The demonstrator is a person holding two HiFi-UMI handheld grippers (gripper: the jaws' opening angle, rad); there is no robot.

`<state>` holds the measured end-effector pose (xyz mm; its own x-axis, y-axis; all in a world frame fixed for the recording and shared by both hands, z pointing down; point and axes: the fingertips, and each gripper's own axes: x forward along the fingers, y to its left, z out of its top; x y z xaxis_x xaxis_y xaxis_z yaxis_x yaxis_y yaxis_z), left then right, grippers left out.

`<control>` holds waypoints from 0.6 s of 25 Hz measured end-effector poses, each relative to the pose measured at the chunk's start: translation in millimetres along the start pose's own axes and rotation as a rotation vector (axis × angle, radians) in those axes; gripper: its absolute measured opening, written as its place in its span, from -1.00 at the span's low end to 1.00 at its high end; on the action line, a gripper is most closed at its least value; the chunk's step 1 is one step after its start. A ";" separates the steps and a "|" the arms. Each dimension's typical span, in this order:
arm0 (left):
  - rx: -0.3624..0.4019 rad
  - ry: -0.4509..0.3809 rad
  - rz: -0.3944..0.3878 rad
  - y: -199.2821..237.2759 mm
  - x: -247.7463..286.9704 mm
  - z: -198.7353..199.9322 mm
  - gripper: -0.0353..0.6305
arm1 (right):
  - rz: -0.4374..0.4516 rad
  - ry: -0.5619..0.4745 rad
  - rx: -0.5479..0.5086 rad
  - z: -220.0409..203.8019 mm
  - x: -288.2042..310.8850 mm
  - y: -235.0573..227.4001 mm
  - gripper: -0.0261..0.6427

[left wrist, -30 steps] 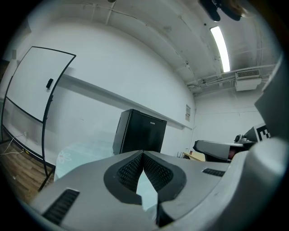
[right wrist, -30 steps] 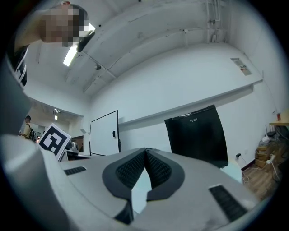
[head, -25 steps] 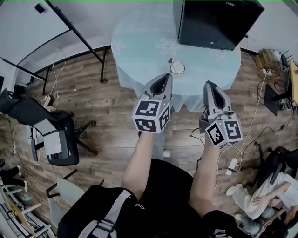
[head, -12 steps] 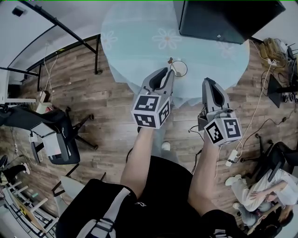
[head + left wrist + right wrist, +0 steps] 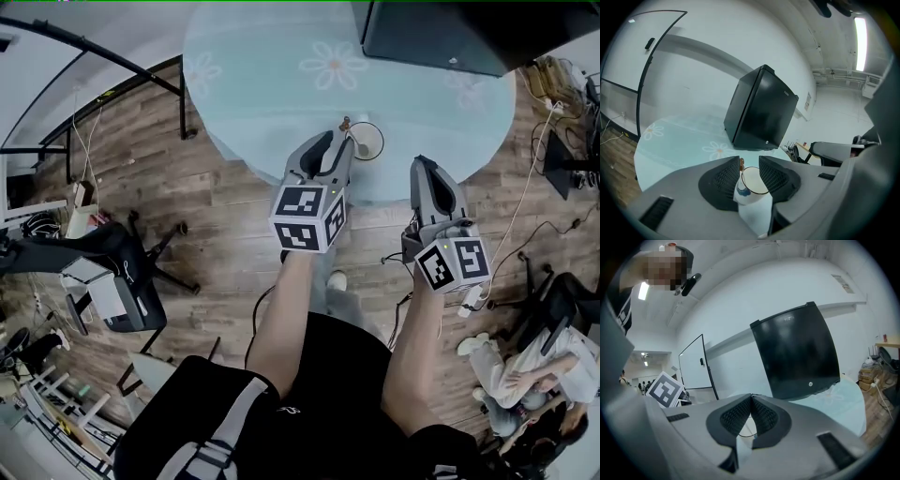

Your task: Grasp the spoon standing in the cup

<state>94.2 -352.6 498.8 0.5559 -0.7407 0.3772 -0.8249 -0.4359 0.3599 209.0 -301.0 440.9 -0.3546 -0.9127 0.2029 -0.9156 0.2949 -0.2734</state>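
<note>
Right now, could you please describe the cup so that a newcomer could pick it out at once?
Find the round table with the pale daisy-print cloth and a big black box at its far side. Near its front edge stands a small white cup with a dark rim, the only small thing on the cloth, with a spoon standing in it.

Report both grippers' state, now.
Left gripper: jaws opening, nothing gripped; cup with spoon ahead.
Right gripper: shut, empty.
</note>
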 end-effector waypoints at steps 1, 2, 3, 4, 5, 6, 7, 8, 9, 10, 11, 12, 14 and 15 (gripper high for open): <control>-0.005 0.006 0.003 2.3 4.5 -1.8 -0.47 | -0.005 0.007 0.002 -2.1 2.6 -2.3 -0.92; -0.007 0.014 0.005 4.6 8.7 -3.5 -0.47 | -0.010 0.013 0.006 -4.3 5.5 -3.8 -0.92; -0.007 0.022 0.005 6.7 12.6 -5.2 -0.47 | -0.014 0.019 0.011 -6.7 8.5 -4.8 -0.92; -0.007 0.032 0.003 8.3 16.4 -7.2 -0.47 | -0.018 0.026 0.016 -9.4 11.5 -5.8 -0.92; -0.008 0.041 -0.002 9.6 20.5 -9.4 -0.47 | -0.022 0.033 0.021 -12.1 14.8 -7.0 -0.92; -0.009 0.050 -0.007 10.8 24.7 -11.5 -0.47 | -0.025 0.040 0.025 -14.5 18.3 -8.4 -0.92; -0.010 0.058 -0.012 12.1 29.0 -13.5 -0.47 | -0.029 0.046 0.029 -16.5 21.8 -10.0 -0.92; -0.011 0.065 -0.015 13.4 33.0 -15.2 -0.46 | -0.032 0.051 0.033 -18.1 25.1 -11.7 -0.92; -0.013 0.072 -0.018 14.5 36.6 -16.9 -0.47 | -0.035 0.056 0.036 -19.6 28.0 -13.3 -0.92; -0.016 0.079 -0.020 15.3 40.0 -18.7 -0.47 | -0.038 0.060 0.039 -21.1 30.4 -15.0 -0.92; -0.018 0.085 -0.023 15.6 43.0 -20.4 -0.47 | -0.042 0.064 0.042 -22.8 32.3 -16.6 -0.92; -0.020 0.090 -0.028 15.3 45.5 -21.9 -0.47 | -0.045 0.068 0.045 -24.7 33.8 -17.9 -0.92; -0.021 0.097 -0.037 14.6 49.0 -24.6 -0.47 | -0.049 0.073 0.051 -28.5 35.6 -19.4 -0.92; -0.020 0.100 -0.039 14.7 49.9 -25.7 -0.47 | -0.051 0.075 0.054 -30.0 36.2 -19.8 -0.92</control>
<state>112.4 -382.9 544.8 0.5955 -0.6687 0.4453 -0.8011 -0.4519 0.3926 208.6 -331.4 481.9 -0.3231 -0.9018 0.2871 -0.9219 0.2313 -0.3108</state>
